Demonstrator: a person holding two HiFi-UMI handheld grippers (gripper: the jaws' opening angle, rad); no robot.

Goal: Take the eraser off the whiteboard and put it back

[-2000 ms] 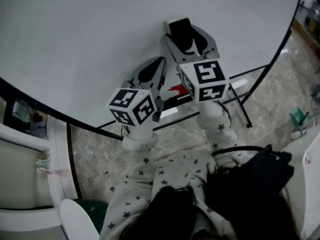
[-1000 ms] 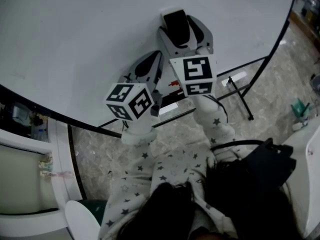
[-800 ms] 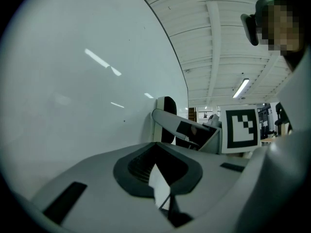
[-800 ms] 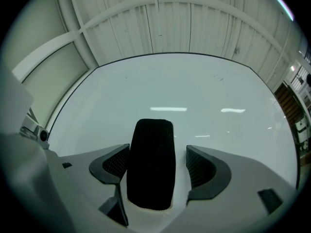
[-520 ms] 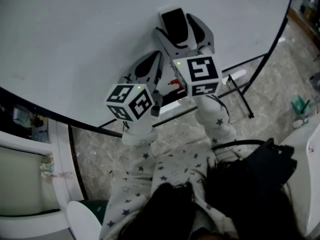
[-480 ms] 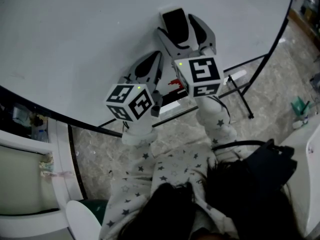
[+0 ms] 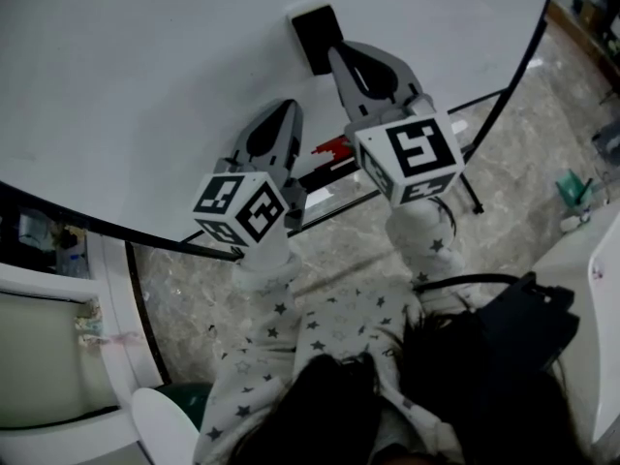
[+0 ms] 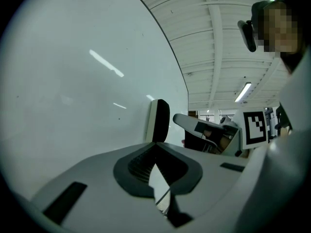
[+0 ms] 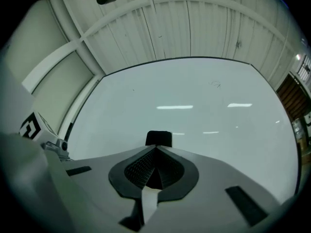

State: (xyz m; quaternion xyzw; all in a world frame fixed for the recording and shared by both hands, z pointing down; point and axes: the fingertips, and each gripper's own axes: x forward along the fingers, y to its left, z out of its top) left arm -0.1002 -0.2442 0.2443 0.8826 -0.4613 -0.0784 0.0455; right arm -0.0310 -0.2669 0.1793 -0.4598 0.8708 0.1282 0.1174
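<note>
The black eraser [image 7: 315,39] sticks flat to the whiteboard [image 7: 145,66]. My right gripper [image 7: 341,56] points at the board with its tip just below and right of the eraser, jaws shut and empty. In the right gripper view the eraser [image 9: 159,138] sits just past the closed tips [image 9: 155,147]. My left gripper [image 7: 281,110] hovers lower left near the board, shut with nothing in it. From the left gripper view, the eraser [image 8: 159,120] shows edge-on beyond the closed jaws [image 8: 155,144], with the right gripper [image 8: 209,129] beside it.
A ledge with a red marker [image 7: 334,148] runs along the board's lower edge. The stand's black legs [image 7: 470,187] reach onto the marble floor at right. A green object [image 7: 572,187] lies on the floor. White furniture [image 7: 58,289] stands at left.
The right gripper's jaws, which were spread around the eraser, have let go, drawn back a little to the right and shut. The eraser stays on the board. The left gripper barely moved.
</note>
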